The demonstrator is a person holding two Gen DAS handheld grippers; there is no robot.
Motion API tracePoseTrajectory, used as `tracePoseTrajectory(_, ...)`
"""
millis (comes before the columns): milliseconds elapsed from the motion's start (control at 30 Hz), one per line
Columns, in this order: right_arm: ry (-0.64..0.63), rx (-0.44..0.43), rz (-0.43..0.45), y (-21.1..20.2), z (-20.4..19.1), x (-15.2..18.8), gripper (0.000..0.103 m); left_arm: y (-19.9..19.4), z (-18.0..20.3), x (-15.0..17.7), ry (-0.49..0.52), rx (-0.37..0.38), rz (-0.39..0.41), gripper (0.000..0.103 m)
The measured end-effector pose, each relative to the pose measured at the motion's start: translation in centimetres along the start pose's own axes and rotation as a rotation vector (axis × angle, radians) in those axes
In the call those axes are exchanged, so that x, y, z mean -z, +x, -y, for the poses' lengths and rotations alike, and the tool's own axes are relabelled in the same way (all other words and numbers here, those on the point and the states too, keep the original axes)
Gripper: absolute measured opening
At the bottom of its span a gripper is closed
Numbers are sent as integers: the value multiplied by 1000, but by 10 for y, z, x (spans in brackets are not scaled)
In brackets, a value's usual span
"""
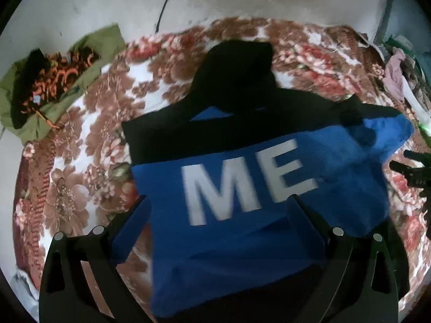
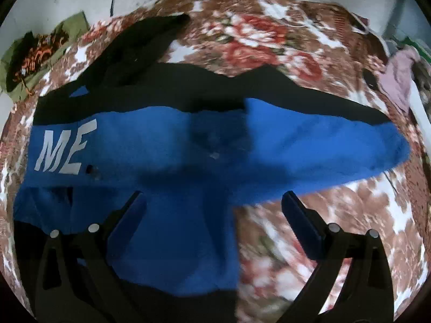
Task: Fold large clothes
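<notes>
A blue and black hoodie [image 1: 237,231] with white letters "ME" lies flat on a floral blanket [image 1: 89,161], its black hood [image 1: 237,72] pointing away. My left gripper [image 1: 221,210] is open above the hoodie's chest, holding nothing. In the right wrist view the hoodie [image 2: 172,161] spreads across the blanket [image 2: 296,242], with its right sleeve [image 2: 336,145] stretched out to the right. My right gripper [image 2: 212,204] is open above the hoodie's right side near the sleeve's base. The right gripper's fingertips [image 1: 409,167] show at the right edge of the left wrist view.
A green garment with a black and orange print [image 1: 54,80] lies at the blanket's far left corner. A pile of pinkish clothes [image 1: 396,78] sits at the far right. A black cable [image 1: 164,2] hangs on the pale wall behind.
</notes>
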State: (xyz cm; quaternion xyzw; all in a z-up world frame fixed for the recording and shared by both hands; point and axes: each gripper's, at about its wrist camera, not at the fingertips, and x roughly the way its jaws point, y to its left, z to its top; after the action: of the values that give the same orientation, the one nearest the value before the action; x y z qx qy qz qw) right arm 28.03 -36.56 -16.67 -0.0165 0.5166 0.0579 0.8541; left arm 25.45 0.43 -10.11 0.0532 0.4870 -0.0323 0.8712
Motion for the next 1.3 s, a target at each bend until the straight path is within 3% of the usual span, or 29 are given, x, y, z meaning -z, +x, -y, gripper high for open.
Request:
tracePoseTrajectory(133, 37, -22, 8, -33, 42, 16, 98, -40, 65, 4, 60, -54, 45, 98)
tracePoseTrajectory(267, 44, -36, 2, -66, 77, 23, 98, -74, 111, 6, 8, -66, 41, 98)
tracePoseTrajectory(433, 41, -53, 19, -107, 100, 28, 98, -104, 145, 9, -72, -28, 42, 98)
tracePoseTrajectory(567, 205, -124, 14, -116, 116, 41, 98, -102, 155, 7, -127, 20, 33, 98)
tracePoseTrajectory(800, 330, -98, -3, -100, 159, 56, 98, -60, 169, 0, 81, 20, 51, 98)
tracePoseTrajectory(1000, 385, 12, 0, -59, 229, 40, 98, -13, 181, -12, 64, 77, 52, 98)
tracePoseTrajectory(1133, 375, 41, -2, -25, 275, 28, 98, 33, 209, -16, 78, 66, 38, 98)
tracePoseTrajectory(1300, 394, 47, -16, 10, 325, 16, 98, 63, 235, -17, 35, 73, 30, 98)
